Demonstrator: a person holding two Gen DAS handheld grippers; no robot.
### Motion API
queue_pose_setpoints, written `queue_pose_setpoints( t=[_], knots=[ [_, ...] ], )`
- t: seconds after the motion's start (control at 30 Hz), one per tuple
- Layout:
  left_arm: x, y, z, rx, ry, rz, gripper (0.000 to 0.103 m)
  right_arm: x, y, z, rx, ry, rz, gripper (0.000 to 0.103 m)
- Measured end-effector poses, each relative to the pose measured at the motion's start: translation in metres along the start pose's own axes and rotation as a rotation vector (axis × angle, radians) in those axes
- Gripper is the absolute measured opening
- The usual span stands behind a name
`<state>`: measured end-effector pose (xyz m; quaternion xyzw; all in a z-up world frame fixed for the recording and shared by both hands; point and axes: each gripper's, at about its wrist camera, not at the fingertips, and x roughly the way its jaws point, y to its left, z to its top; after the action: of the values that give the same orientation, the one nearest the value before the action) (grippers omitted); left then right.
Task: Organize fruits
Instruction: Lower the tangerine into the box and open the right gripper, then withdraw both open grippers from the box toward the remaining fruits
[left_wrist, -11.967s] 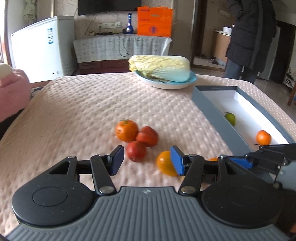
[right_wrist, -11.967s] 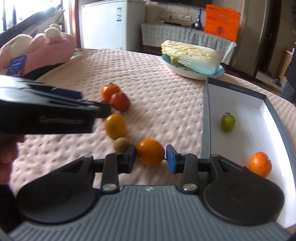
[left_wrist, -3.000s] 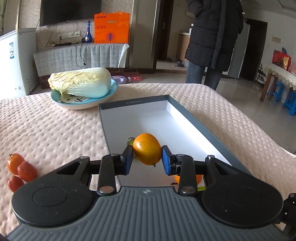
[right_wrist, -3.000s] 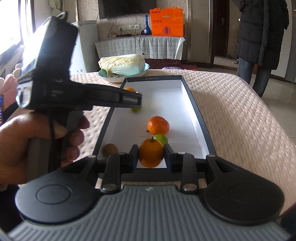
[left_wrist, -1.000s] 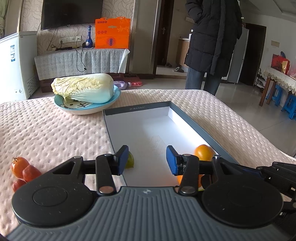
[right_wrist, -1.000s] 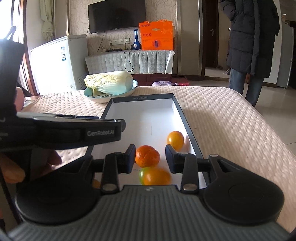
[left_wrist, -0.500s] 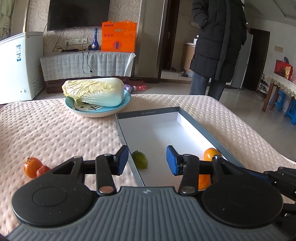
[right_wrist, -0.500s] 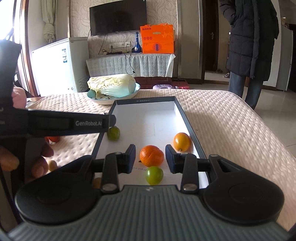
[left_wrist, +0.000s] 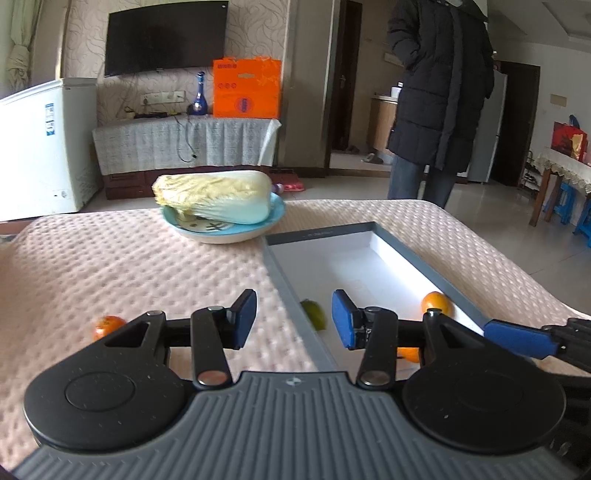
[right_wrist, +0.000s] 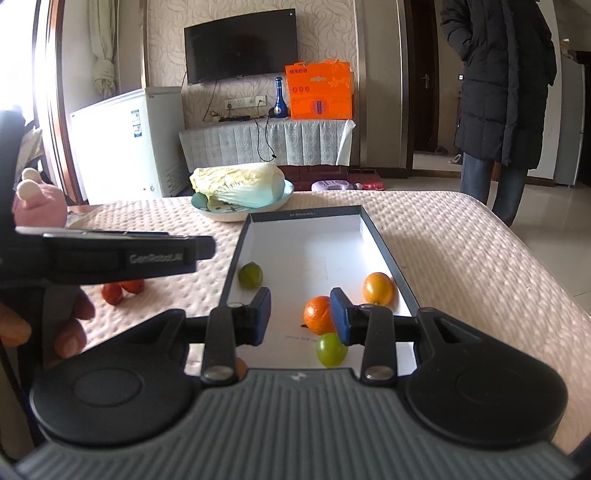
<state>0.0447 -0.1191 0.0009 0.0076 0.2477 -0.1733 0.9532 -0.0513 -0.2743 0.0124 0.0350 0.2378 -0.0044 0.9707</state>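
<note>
A grey-rimmed white box (right_wrist: 384, 254) lies on the pink quilted table and holds a green fruit (right_wrist: 250, 275), a mandarin (right_wrist: 317, 314), an orange fruit (right_wrist: 377, 288) and a second green fruit (right_wrist: 330, 350). My right gripper (right_wrist: 300, 317) is open and empty above the box's near end. My left gripper (left_wrist: 293, 318) is open and empty over the box's left rim (left_wrist: 288, 291); the green fruit (left_wrist: 314, 314) and an orange fruit (left_wrist: 436, 302) show there. Red and orange fruits (right_wrist: 120, 290) lie on the table left of the box, one of them in the left wrist view (left_wrist: 108, 325).
A blue plate (left_wrist: 225, 232) with a napa cabbage (left_wrist: 214, 197) stands behind the box. A person in a dark coat (left_wrist: 439, 92) stands beyond the table's far right side. A pink plush toy (right_wrist: 38, 206) lies at the table's left edge.
Both grippers have pulled back from the box, open and empty. The left gripper has swung left, its view now reaching more of the table.
</note>
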Motion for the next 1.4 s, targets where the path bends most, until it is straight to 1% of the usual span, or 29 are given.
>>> queue_pose_setpoints(
  t=[0.33, 0.53, 0.73, 0.8, 0.97, 1.27, 1.4],
  knots=[
    [-0.025, 0.038, -0.003, -0.018, -0.007, 0.066, 0.051, -0.008, 0.005, -0.001, -0.002, -0.013, 0.022, 0.038],
    [-0.033, 0.056, -0.002, -0.056, -0.002, 0.098, 0.051, -0.01, 0.005, -0.001, 0.019, -0.018, 0.028, 0.038],
    [-0.043, 0.069, -0.003, -0.055, -0.006, 0.134, 0.051, -0.016, 0.009, -0.001, 0.019, -0.033, 0.056, 0.038],
    [-0.046, 0.076, -0.004, -0.062, -0.001, 0.153, 0.051, -0.017, 0.011, -0.001, 0.009, -0.036, 0.056, 0.038],
    [-0.054, 0.096, -0.006, -0.105, 0.005, 0.2, 0.051, -0.019, 0.011, -0.001, 0.035, -0.041, 0.057, 0.038],
    [-0.068, 0.126, -0.013, -0.146, 0.016, 0.289, 0.051, -0.018, 0.022, 0.0, 0.027, -0.055, 0.092, 0.038],
    [-0.074, 0.136, -0.013, -0.168, 0.002, 0.323, 0.051, -0.018, 0.025, 0.001, 0.031, -0.075, 0.093, 0.038]
  ],
)
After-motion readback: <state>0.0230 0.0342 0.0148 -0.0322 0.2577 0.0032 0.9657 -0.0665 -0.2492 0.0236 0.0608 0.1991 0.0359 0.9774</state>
